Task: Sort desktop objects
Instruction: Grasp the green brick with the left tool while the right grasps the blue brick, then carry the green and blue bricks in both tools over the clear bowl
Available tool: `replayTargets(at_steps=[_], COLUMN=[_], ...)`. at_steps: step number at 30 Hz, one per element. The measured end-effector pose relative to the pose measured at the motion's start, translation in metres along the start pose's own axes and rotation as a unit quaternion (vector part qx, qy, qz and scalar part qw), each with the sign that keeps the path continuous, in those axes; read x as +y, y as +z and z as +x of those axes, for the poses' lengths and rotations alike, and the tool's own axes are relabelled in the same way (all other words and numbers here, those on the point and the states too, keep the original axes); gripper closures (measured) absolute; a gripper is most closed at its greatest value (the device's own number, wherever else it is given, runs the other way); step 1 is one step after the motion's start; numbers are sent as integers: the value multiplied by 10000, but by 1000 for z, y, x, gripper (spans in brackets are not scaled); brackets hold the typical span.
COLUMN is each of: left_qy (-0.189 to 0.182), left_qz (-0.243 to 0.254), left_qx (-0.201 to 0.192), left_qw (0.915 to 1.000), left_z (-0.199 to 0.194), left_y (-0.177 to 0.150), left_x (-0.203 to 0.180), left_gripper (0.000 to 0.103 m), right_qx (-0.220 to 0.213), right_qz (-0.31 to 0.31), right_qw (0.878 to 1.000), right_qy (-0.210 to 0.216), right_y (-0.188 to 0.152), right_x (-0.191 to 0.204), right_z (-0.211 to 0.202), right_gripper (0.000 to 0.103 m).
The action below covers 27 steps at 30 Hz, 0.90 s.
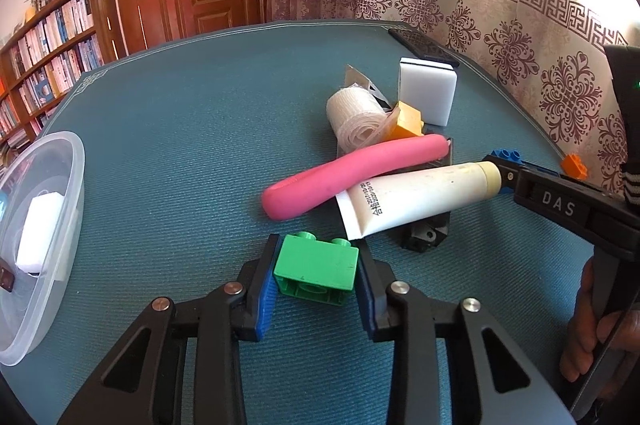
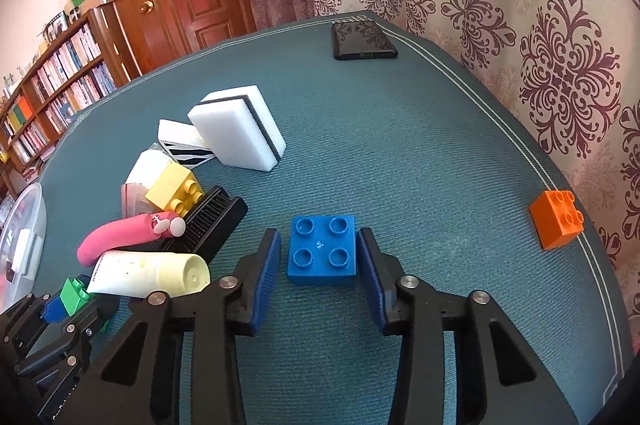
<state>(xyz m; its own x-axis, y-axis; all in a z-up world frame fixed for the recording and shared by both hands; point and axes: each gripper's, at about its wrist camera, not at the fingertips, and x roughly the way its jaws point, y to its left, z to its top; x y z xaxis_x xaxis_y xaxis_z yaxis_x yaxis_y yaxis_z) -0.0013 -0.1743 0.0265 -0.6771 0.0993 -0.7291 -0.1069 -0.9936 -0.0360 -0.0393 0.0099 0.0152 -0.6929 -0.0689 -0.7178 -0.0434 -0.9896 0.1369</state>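
A clear tub sits at the far left of the teal mat, with a white sponge lying inside it. Right of it, at the near edge, the left gripper has a green brick between its blue pads; the jaws are about brick-wide and both pads look to be touching its sides, though a firm squeeze cannot be told. The brick lies tipped on its side on the mat. Just beyond it is the pile: a pink tube crossed by a cream tube, which rests on a black brush. Farther back are a gauze roll, a yellow brick and an upright white sponge block. A black phone lies at the far edge near the curtain.

Right of the pile, the right gripper straddles a blue brick, studs up, flat on the mat. Its jaws are open a little wider than the brick, with a narrow gap on each side. An orange brick stands alone at the far right, near the mat's border. A hand grips the right tool's handle.
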Motion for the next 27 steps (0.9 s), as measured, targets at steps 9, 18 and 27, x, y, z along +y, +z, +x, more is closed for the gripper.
replayTargets(at_steps=[9,18,27], left_qy=[89,58,99], left_qz=[-76,-99,-252], left_qx=[-130,-210,-373], left_qw=[9998,9997,9989], left_z=[-6,-15,-33], left_y=[-2,-5,-8], left_x=[3,1,12], left_gripper=[66,66,66], right_qx=[-54,-158,-343], right_qz=[161,420,469], right_qw=[9998,9989,9980], right_qy=[74,116,238], right_y=[0,-1,-2], right_x=[-7,-16,-8], right_z=[-4,-16,-39], right_gripper=[67,67,67])
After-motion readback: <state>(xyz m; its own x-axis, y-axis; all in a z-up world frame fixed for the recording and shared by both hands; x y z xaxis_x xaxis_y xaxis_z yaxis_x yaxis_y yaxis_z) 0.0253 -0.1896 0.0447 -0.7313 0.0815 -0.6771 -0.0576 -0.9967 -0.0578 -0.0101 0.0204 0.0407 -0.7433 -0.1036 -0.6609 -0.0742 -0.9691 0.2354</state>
